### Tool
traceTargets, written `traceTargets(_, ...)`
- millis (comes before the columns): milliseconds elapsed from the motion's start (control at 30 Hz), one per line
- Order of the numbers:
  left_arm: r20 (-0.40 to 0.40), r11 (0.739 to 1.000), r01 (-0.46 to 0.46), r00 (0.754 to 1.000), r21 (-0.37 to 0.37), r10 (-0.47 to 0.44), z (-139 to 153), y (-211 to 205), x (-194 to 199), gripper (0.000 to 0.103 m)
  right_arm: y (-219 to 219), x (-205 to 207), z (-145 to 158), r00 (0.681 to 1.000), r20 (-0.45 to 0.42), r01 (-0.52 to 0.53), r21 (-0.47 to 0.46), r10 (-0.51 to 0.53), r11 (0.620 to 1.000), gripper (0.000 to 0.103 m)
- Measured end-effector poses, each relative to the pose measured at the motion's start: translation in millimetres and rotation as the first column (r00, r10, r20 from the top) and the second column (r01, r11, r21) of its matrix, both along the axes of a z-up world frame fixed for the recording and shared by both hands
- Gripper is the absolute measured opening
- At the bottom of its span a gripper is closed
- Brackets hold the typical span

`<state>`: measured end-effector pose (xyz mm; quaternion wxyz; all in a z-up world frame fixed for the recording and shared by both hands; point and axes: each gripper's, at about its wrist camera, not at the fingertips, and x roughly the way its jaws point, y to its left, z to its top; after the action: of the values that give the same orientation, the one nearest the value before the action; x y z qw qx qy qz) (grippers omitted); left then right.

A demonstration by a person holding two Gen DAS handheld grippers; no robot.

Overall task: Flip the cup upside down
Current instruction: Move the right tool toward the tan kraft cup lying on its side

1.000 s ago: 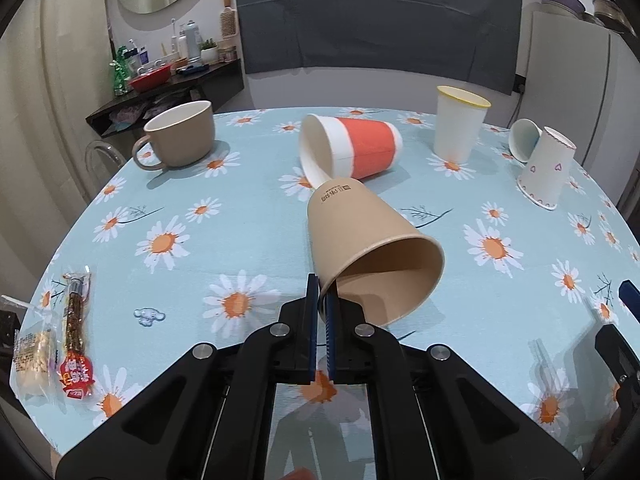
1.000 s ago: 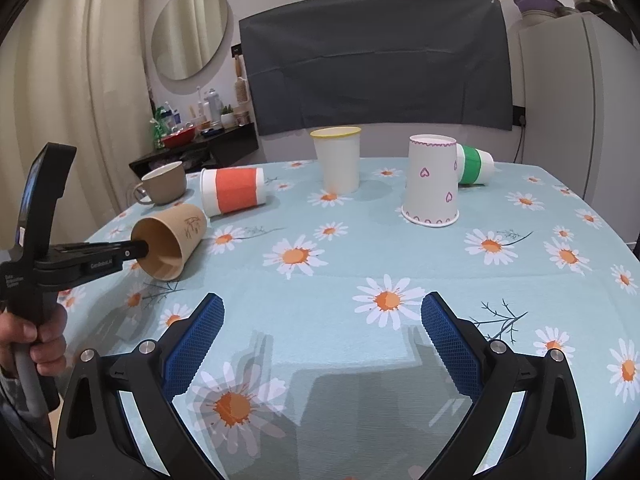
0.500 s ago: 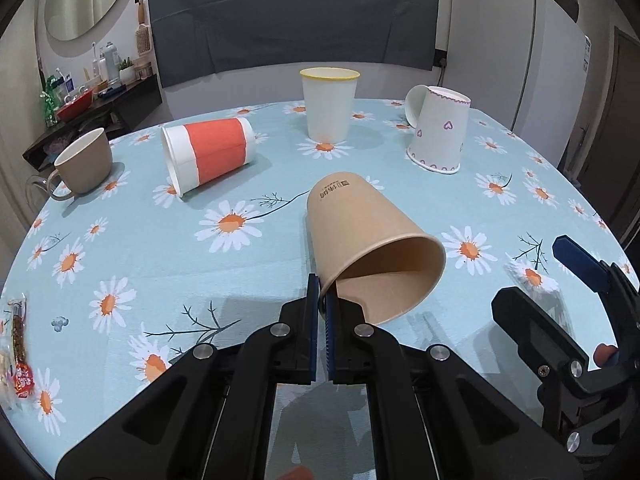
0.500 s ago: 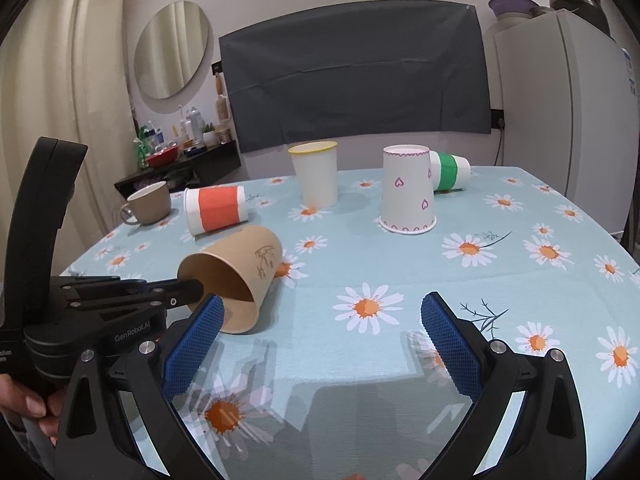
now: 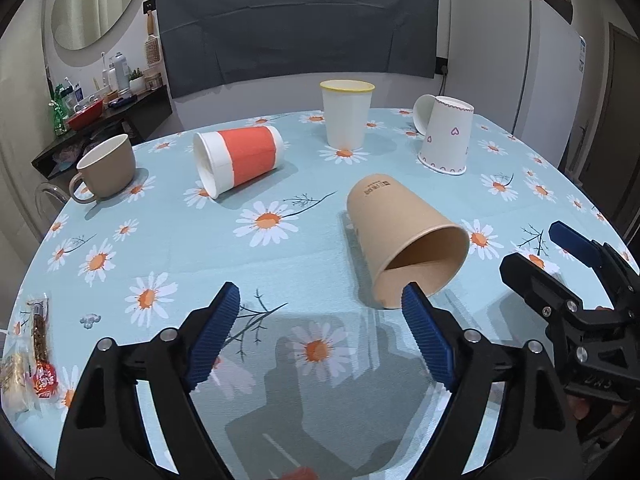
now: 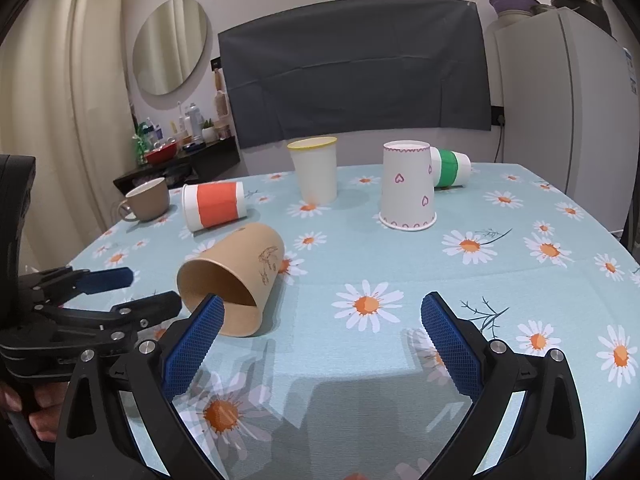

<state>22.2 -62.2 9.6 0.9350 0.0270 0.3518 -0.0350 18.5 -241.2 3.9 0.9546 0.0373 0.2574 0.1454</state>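
Lying on its side on the daisy-print tablecloth (image 5: 120,216), the brown paper cup (image 5: 404,236) points its open mouth toward the cameras, its base tipped away toward the far cups. The left gripper (image 5: 320,312) is spread wide, its blue ribbed pads well apart and holding nothing; its right-hand pad sits just at the cup's rim, though contact cannot be judged. In the right wrist view the same gripper (image 6: 120,292) shows from the side at the left edge, its fingers parted, one tip close beside the cup (image 6: 236,276).

The right gripper (image 6: 320,332) is likewise released, jaws far apart over bare cloth, gripping nothing; its left pad overlaps the cup's rim in the picture, touching or not is unclear. From the left wrist view it (image 5: 548,256) hangs at the right edge, apart from the cup.

Farther back, an orange-banded paper cup (image 5: 240,160) lies on its side, a tan mug (image 5: 108,168) stands near the left edge, a yellow-rimmed white cup (image 5: 346,118) stands upright, and a heart-patterned cup (image 5: 446,136) rests mouth down. A green-banded cup (image 6: 450,168) lies on its side just behind it. Snack packets (image 5: 36,352) sit at the near left edge of the table.
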Motion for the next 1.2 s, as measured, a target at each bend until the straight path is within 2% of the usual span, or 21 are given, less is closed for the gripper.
traceTargets(67,0.002,1.0,-0.013,1.0,0.004,0.013,1.3,9.1,-3.2,0.094,0.4,0.1,-0.1,1.0,-0.003,-0.003,-0.001,0.003,1.0,0.095)
traceTargets(133,0.011,1.0,-0.028,1.0,0.004,0.028,1.3,18.5,-5.8,0.097,0.6,0.4,-0.2,1.0,-0.006,-0.005,-0.002,0.005,1.0,0.095)
traceTargets(433,-0.035,0.997,-0.074,0.997,0.005,0.074,-16.6,53.4,1.5,0.097,2.2,3.3,-1.7,1.0,-0.023,0.0,-0.011,0.0,1.0,0.095)
traceTargets(667,-0.004,0.999,-0.049,0.999,0.003,0.049,-18.8,51.4,-2.2,0.097,3.1,4.8,-2.7,0.999,-0.034,-0.005,-0.017,0.004,1.0,0.095)
traceTargets(1000,0.031,0.996,-0.093,0.995,0.017,0.092,-17.4,52.4,-6.1,0.097,5.5,7.9,-4.7,0.998,-0.059,-0.014,-0.027,0.012,1.0,0.095)
traceTargets(1200,0.046,0.997,-0.075,0.996,0.009,0.074,-15.6,51.9,-9.8,0.097,6.6,14.5,-7.0,0.995,-0.098,-0.026,-0.029,0.023,0.999,0.095)
